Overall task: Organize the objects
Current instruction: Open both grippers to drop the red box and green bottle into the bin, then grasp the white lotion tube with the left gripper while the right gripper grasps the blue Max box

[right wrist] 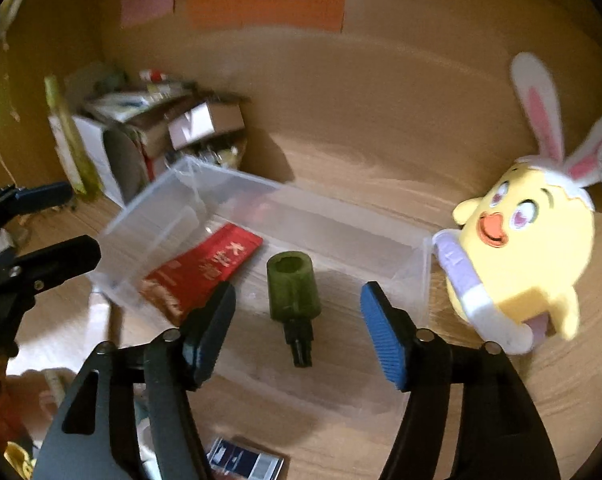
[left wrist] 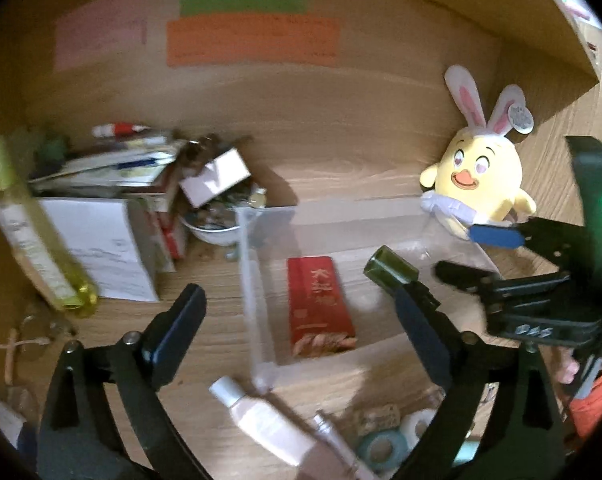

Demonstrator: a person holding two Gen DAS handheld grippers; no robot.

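Observation:
A clear plastic bin (left wrist: 253, 280) (right wrist: 169, 208) sits on the wooden desk. A red packet (left wrist: 319, 304) (right wrist: 205, 268) lies inside it. A small green bottle (right wrist: 293, 292) (left wrist: 389, 270) lies in the bin too, between the open fingers of my right gripper (right wrist: 297, 328), which does not touch it. My left gripper (left wrist: 297, 320) is open and empty above the bin's near side. The right gripper also shows in the left wrist view (left wrist: 465, 256), over the bin's right end. A yellow chick plush with bunny ears (left wrist: 477, 184) (right wrist: 525, 248) stands at the bin's right end.
A pile of boxes, papers and a bowl (left wrist: 141, 200) (right wrist: 161, 128) fills the back left. A yellow-green bottle (left wrist: 37, 240) leans there. A white tube (left wrist: 261, 420), tape rolls (left wrist: 381, 444) and a blue-white box (right wrist: 245, 460) lie at the desk's front. Coloured sticky notes (left wrist: 253, 36) hang on the back wall.

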